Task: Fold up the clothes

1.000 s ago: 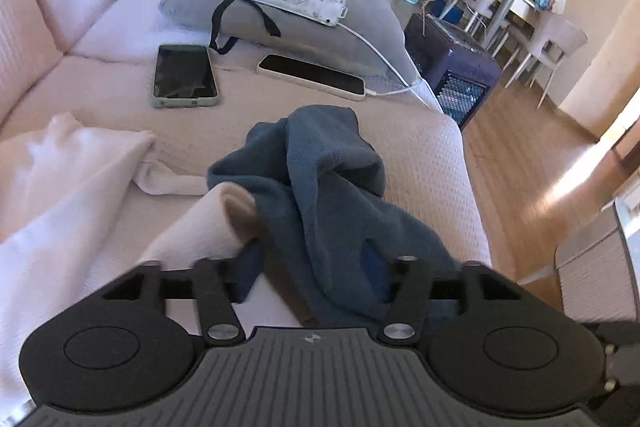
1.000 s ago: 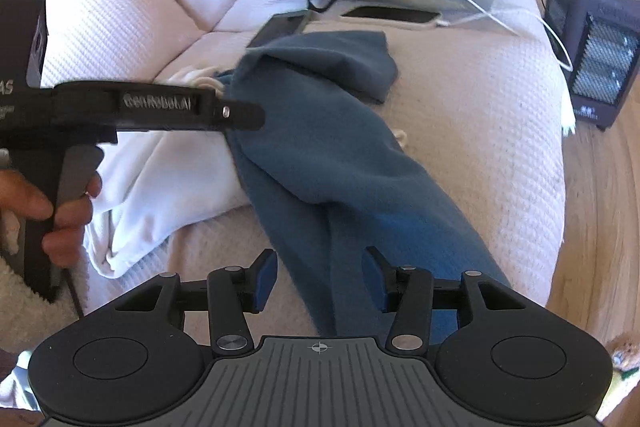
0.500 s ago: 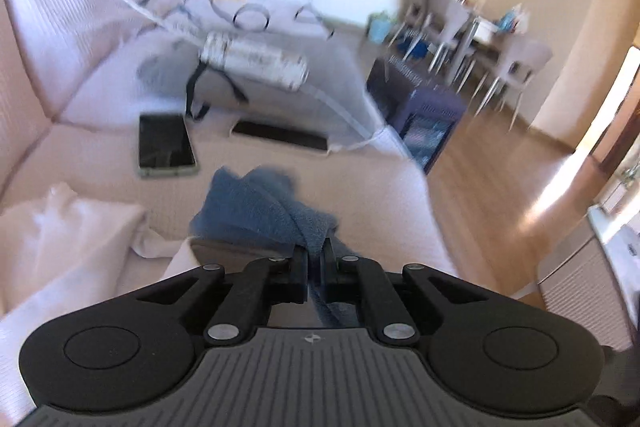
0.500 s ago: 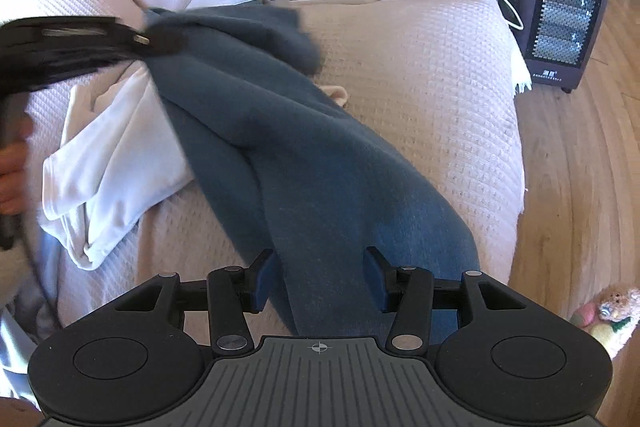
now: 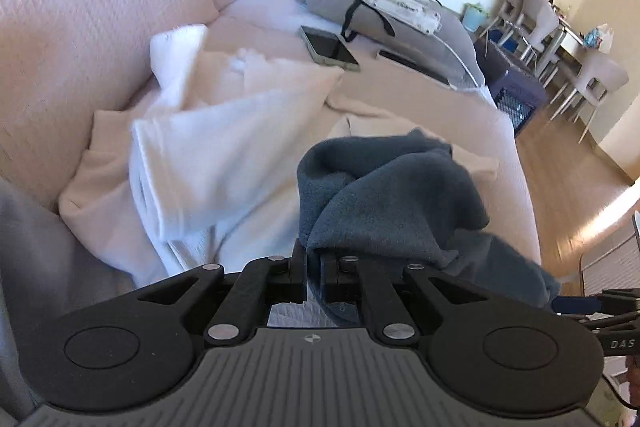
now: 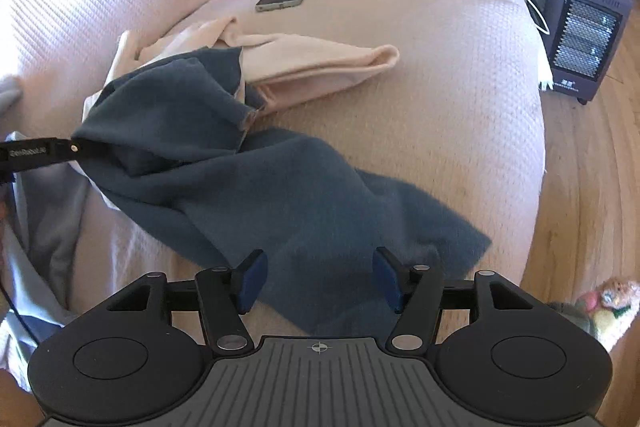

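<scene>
On the sofa (image 6: pixel 460 75), left gripper (image 5: pixel 316 269) jaws pinch blue garment (image 6: pixel 280 187), hiding fingertips; right gripper (image 6: pixel 318 281) jaws opening.

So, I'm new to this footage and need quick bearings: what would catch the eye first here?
The dark blue garment sprawled across the pale sofa cover, one bunched end clamped in the left gripper and lifted. The right gripper hovers over its other end, jaws opening, pads not pressing the cloth. Behind lie a peach garment, two phones and a power strip on a grey cushion.

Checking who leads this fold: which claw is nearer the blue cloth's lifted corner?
Left. The left claw is shut on that corner of the blue cloth; the right claw, opening, straddles the far end.
</scene>
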Motion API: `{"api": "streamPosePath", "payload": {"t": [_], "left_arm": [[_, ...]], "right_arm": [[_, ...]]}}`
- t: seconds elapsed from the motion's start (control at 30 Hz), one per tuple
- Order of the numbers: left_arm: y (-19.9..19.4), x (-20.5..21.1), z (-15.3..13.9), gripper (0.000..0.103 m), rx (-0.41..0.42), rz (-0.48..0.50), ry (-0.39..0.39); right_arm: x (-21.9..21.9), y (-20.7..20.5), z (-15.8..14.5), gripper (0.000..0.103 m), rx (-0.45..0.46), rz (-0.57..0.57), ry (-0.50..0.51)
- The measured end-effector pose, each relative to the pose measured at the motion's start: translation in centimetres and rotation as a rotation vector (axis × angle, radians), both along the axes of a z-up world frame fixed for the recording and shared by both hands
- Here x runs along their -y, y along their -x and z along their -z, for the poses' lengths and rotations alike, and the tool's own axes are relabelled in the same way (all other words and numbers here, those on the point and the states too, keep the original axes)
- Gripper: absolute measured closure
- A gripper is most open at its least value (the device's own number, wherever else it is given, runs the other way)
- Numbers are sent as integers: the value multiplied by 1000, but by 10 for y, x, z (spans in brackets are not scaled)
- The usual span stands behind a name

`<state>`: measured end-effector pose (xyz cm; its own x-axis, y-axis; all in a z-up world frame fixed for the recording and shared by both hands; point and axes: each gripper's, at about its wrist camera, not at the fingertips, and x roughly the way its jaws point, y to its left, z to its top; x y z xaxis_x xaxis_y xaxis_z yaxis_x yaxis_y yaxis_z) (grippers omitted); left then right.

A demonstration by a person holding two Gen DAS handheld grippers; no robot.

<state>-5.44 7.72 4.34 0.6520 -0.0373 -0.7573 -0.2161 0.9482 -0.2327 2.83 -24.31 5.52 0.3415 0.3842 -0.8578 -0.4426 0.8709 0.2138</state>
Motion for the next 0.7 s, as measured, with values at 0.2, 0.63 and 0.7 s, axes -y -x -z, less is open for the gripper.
{"api": "streamPosePath", "payload": {"t": [0.2,0.63,0.7], "left_arm": [[1,1,-1,88,9,-8,-31],[-14,20,-9,24,42,101,-103],[-27,29,-4,22,31,139,-162]], "right_arm": [[9,11,-1,39,8,41,-5],[54,9,8,38,-30,154,21],[58,10,10,38,-36,166,19]]}}
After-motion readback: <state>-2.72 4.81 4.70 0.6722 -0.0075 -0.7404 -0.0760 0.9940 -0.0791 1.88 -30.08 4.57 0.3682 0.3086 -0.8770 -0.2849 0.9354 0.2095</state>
